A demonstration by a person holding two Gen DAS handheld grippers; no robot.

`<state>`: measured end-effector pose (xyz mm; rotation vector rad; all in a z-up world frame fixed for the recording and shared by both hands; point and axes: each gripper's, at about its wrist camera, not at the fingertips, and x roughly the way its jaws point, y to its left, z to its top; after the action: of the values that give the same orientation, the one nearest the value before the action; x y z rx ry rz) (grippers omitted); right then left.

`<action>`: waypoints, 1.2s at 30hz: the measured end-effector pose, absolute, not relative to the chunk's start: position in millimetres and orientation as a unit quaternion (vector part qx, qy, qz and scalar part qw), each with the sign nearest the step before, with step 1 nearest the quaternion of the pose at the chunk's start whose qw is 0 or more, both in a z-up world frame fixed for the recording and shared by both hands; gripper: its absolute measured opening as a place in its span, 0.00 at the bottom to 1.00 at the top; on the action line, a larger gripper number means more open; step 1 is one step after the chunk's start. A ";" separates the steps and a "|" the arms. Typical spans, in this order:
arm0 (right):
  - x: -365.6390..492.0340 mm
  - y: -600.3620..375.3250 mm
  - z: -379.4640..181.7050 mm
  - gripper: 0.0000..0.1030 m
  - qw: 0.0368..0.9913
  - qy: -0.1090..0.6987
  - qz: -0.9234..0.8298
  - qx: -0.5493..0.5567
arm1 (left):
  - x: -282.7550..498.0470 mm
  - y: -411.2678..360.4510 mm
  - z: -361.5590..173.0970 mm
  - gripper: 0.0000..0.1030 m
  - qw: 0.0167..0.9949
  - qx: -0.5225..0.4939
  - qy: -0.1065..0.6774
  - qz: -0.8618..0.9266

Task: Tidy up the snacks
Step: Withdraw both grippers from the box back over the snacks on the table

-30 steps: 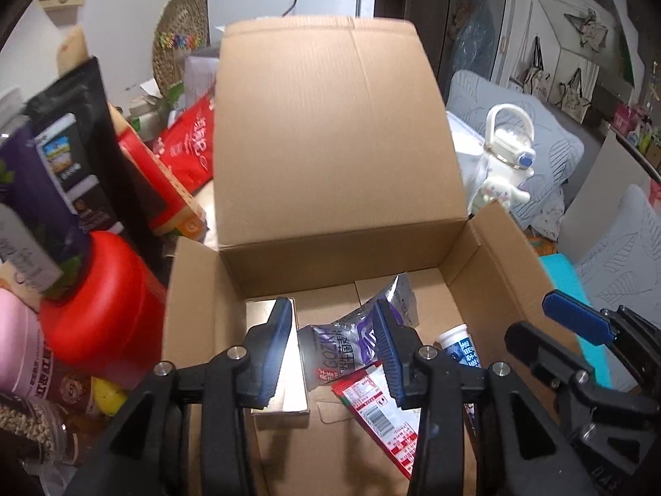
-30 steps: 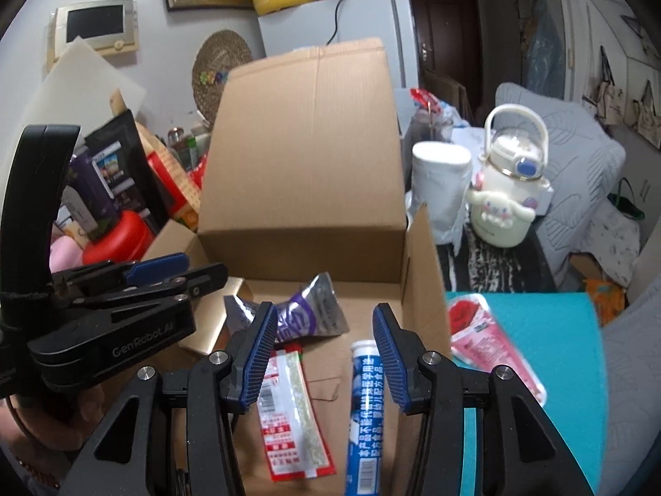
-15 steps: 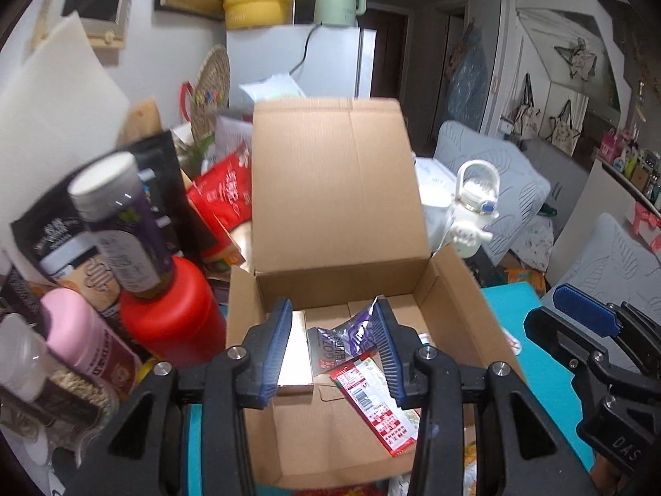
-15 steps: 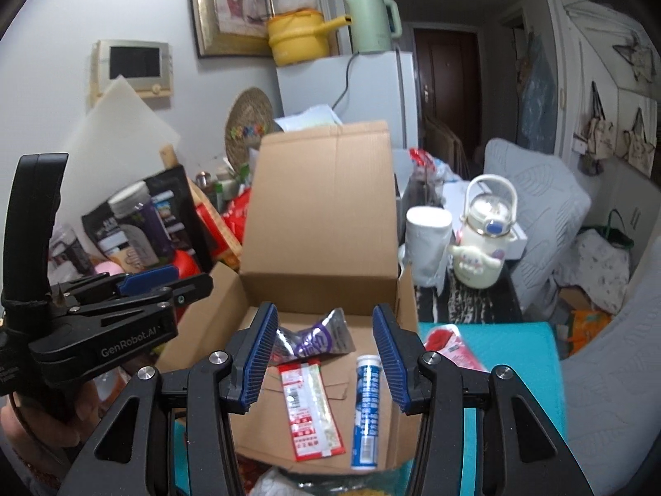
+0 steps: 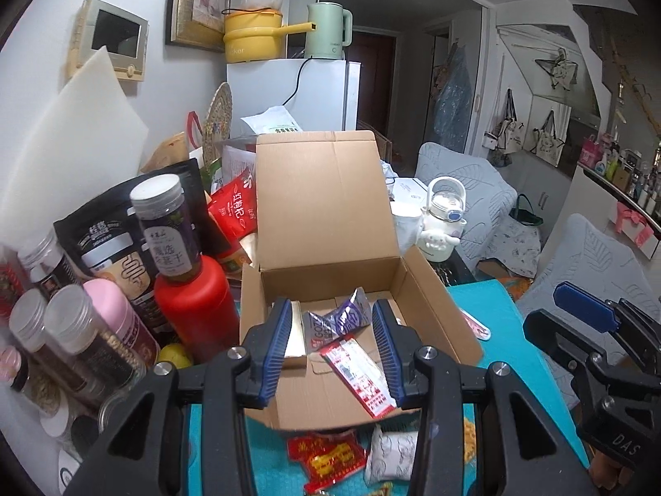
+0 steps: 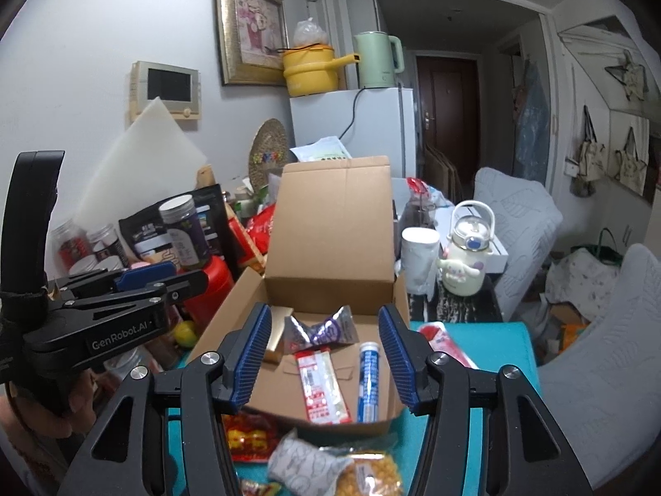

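Observation:
An open cardboard box (image 5: 429,289) (image 6: 231,314) stands on a teal mat, its lid upright. Inside lie a gold box (image 5: 295,335), a purple wrapper (image 6: 322,330), a red-and-white packet (image 6: 322,384) and a blue tube (image 6: 367,376). In front of the box lie a red packet (image 6: 248,434), a grey-white pouch (image 6: 297,463) and a yellow snack bag (image 6: 367,475). My left gripper (image 5: 332,351) hovers above the box's near side, jaws apart, nothing between them. My right gripper (image 6: 324,355) hovers beside it, jaws opening and holding nothing.
Jars, pouches and a red bottle (image 5: 194,301) crowd the left of the box. A white character bottle (image 6: 467,260) and a white cup (image 6: 419,256) stand at its right rear. A pink packet (image 6: 446,343) lies right of the box on the teal mat (image 6: 495,363).
Both grippers have drawn back and risen away from the box, so it looks smaller and the snacks in front of it have come into view. The right jaws stand wider.

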<state>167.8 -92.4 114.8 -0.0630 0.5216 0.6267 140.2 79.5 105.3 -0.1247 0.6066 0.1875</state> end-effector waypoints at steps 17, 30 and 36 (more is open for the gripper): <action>103.0 -116.9 90.1 0.65 0.913 0.270 0.304 -0.034 | 81.3 53.0 82.3 0.39 0.945 -0.050 0.316 0.073; 66.2 -129.5 58.1 0.77 0.904 0.287 0.316 -0.026 | 50.3 38.8 48.8 0.39 0.935 -0.039 0.350 0.047; 59.7 -135.0 35.5 0.77 0.899 0.311 0.309 -0.017 | 39.3 37.3 28.4 0.39 0.928 -0.054 0.368 0.027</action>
<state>59.7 -135.0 35.5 -0.0351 0.6430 0.6403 39.3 37.3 28.4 -0.1117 0.7536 0.0545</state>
